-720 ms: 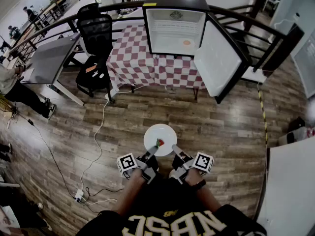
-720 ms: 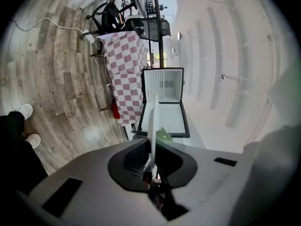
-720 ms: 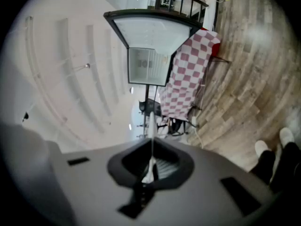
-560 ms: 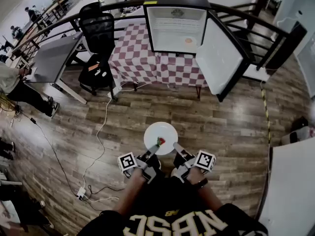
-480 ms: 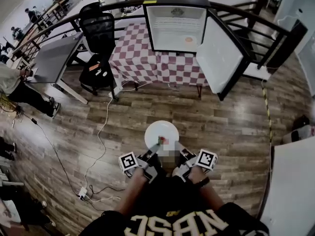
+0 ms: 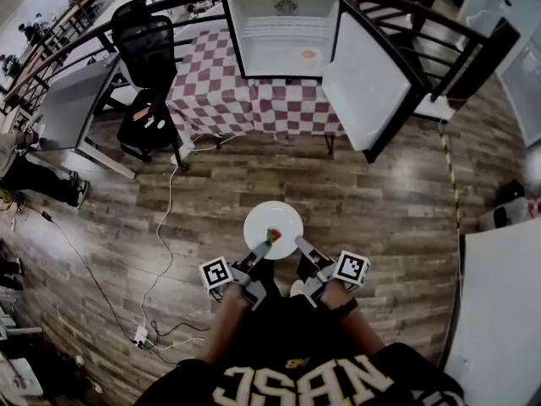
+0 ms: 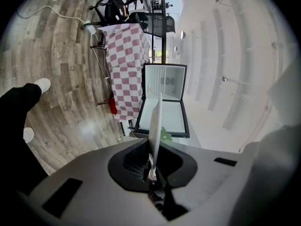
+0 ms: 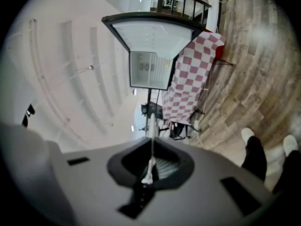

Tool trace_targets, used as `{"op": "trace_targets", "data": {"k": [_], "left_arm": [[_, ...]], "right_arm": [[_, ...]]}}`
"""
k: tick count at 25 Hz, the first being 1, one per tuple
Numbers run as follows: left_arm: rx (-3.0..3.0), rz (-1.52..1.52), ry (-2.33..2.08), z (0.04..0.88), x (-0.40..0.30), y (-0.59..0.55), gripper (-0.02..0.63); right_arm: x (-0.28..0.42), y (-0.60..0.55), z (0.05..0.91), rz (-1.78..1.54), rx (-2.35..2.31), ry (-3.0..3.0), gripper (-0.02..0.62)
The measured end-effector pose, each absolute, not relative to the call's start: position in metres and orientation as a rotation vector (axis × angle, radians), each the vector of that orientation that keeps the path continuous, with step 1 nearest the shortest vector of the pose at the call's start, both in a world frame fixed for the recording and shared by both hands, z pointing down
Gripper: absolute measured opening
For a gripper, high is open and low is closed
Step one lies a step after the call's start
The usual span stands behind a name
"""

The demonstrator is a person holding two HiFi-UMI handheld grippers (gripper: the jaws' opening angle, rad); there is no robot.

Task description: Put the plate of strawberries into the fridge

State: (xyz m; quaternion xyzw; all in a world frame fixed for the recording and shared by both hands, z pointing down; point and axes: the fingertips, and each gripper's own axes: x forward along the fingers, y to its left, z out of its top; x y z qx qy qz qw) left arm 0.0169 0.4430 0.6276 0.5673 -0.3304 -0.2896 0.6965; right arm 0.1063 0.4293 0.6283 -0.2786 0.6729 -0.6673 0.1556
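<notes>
1. The plate [image 6: 273, 224] is white and round. It is held level in the air above the wood floor [image 6: 380, 201], just ahead of the person and well apart from the fridge [image 6: 283, 32].
2. One strawberry [image 6: 273, 236] lies on the near part of the plate, close to the left gripper [image 6: 265, 249].
3. The left gripper's fingers [image 6: 258, 259] are clamped on the plate's near-left rim. In the left gripper view the plate stands edge-on between the dark pads, with the strawberry's green leaf just beside it.
4. The right gripper [image 6: 297, 242] has its fingers [image 6: 306, 252] clamped on the near-right rim. In the right gripper view the thin white edge runs straight up from between the pads.
5. Each gripper's marker cube sits on its outer side, left and right of the person's hands.
6. The fridge stands on a table [image 6: 245, 100] covered with a red-and-white check cloth.
7. The fridge door [image 6: 363, 83] is swung wide open to the right. The inside is white, with a small orange thing [image 6: 309, 55] on its bottom.
8. A black chair [image 6: 148, 45] stands just left of the table.
9. A white cable [image 6: 169, 227] runs across the floor to a power strip [image 6: 139, 338] at the person's left.
</notes>
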Motion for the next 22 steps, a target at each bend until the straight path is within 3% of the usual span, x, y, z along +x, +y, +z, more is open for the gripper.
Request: {"op": "trace_targets", "data": {"k": [13, 22], "left_arm": [[1.368, -0.532, -0.618, 0.611, -0.044, 0.277, 0.035], [1.353, -0.512, -0.573, 0.611, -0.093, 0.221, 0.035]], "right_arm": [[0.043, 0.277, 0.612, -1.854, -0.954, 1.857, 0.028], [-0.008, 0.223, 0.615, -1.901, -1.015, 1.822, 0.028]]}}
